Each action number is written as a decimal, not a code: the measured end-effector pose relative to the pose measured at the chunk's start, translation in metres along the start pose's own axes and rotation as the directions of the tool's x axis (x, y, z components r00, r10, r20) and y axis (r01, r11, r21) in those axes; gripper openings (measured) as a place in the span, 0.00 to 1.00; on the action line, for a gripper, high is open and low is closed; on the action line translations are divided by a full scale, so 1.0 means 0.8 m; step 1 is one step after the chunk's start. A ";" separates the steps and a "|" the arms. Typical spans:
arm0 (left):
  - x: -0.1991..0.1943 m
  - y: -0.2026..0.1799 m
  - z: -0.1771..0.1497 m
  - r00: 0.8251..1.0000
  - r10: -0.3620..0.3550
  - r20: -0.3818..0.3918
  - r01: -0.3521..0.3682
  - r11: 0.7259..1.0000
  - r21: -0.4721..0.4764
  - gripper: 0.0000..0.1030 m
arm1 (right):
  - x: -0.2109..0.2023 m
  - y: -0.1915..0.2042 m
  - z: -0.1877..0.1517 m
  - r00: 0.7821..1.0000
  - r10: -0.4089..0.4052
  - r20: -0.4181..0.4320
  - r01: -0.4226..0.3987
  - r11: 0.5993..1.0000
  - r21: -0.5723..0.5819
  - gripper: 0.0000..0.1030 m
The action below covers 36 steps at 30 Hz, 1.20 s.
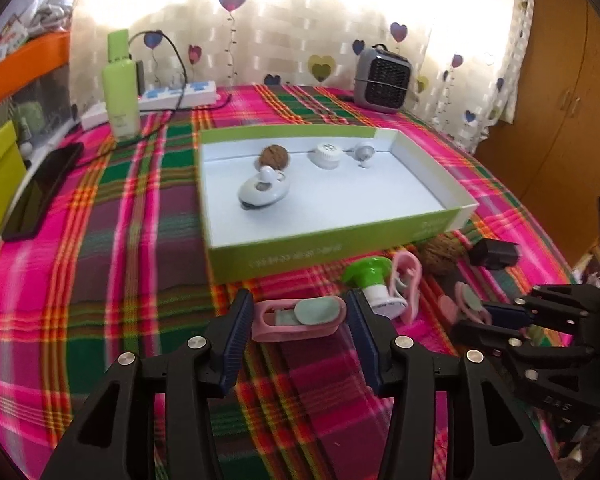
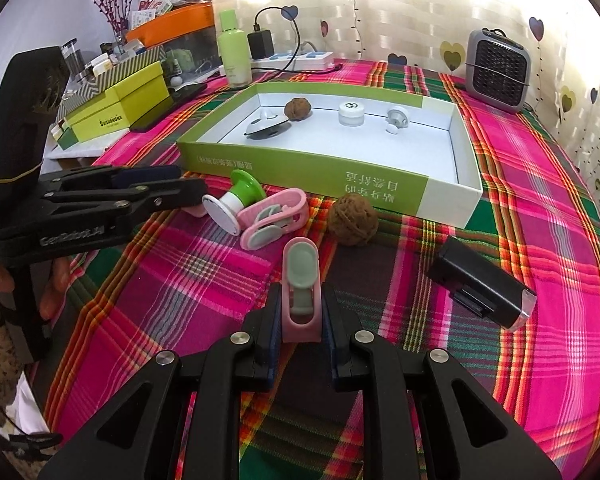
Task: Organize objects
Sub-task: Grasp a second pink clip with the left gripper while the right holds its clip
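Note:
A green-sided box tray [image 1: 332, 250] [image 2: 300, 168] lies on the plaid cloth and holds a walnut [image 1: 274, 157], a white mouse-like gadget [image 1: 264, 192], a white jar [image 1: 325, 155] and a small white piece [image 1: 365, 153]. My left gripper [image 1: 298, 316] is open with a pink clip [image 1: 300, 316] lying between its fingers. My right gripper [image 2: 300, 312] is shut on another pink clip [image 2: 301, 288], low over the cloth. A third pink clip [image 2: 274, 216], a green-and-white suction piece [image 2: 236, 200], a walnut [image 2: 353, 219] and a black block [image 2: 480, 282] lie in front of the tray.
A green bottle [image 1: 120, 84], a power strip [image 1: 176, 96] with cable, a phone [image 1: 40, 192] and yellow-green boxes [image 2: 116, 112] stand at the back left. A grey heater [image 1: 382, 80] stands at the back right. A wooden cabinet [image 1: 560, 100] is on the right.

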State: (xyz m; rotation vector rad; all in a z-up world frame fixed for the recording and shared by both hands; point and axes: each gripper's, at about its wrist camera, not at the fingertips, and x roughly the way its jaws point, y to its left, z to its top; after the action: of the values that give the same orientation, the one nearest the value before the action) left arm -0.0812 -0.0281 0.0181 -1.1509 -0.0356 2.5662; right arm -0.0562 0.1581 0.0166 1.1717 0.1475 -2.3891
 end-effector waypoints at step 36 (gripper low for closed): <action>-0.009 -0.023 -0.030 0.995 -0.010 -0.100 0.025 0.987 0.157 0.51 | -0.001 -0.005 -0.002 1.000 0.025 0.004 -0.025 0.999 0.022 0.18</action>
State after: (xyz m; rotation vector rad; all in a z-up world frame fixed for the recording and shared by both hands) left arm -0.0539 -0.0151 0.0100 -1.2089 0.1765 2.4434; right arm -0.0568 0.1625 0.0155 1.1727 0.1050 -2.3769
